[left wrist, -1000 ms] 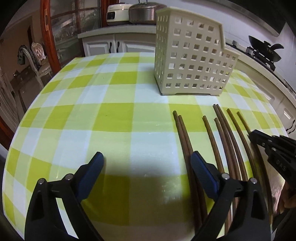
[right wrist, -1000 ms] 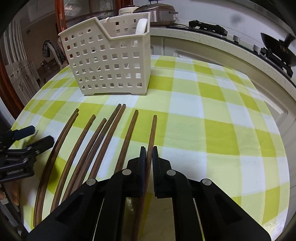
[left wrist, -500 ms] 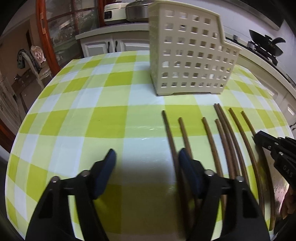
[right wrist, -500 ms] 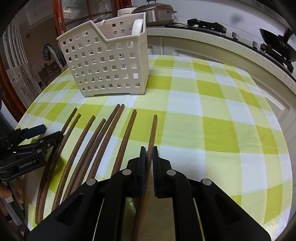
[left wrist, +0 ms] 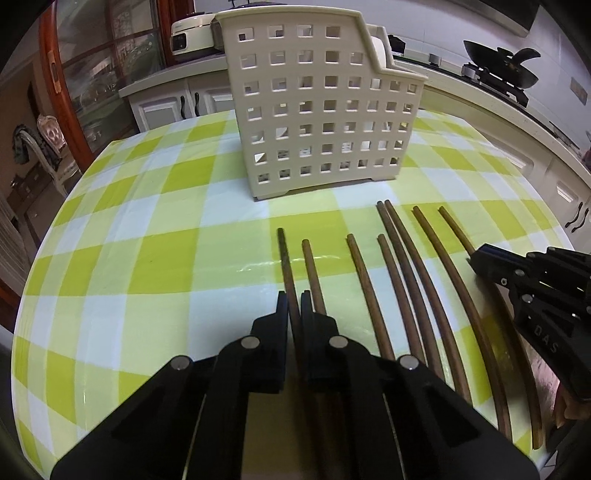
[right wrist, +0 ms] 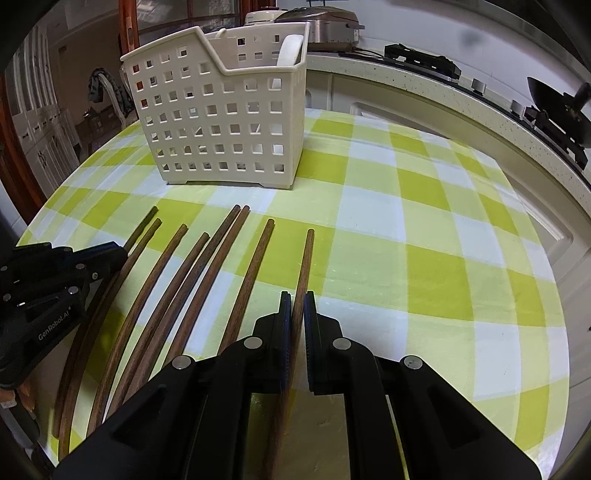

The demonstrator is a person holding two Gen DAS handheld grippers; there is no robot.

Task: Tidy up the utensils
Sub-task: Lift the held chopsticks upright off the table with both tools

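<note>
Several brown wooden chopsticks lie side by side on the green-and-white checked tablecloth, pointing toward a cream perforated utensil basket, also seen in the right wrist view. My left gripper is shut on the leftmost chopstick. My right gripper is shut on the rightmost chopstick. Each gripper shows in the other's view: the right one and the left one.
A white object stands inside the basket. Behind the table runs a counter with rice cookers and a stove with a black wok. The table edge is close on the right. A wooden-framed glass cabinet stands at the back left.
My left gripper was open and has closed on the leftmost chopstick, moving forward toward the basket. My right gripper has stayed shut on the rightmost chopstick.
</note>
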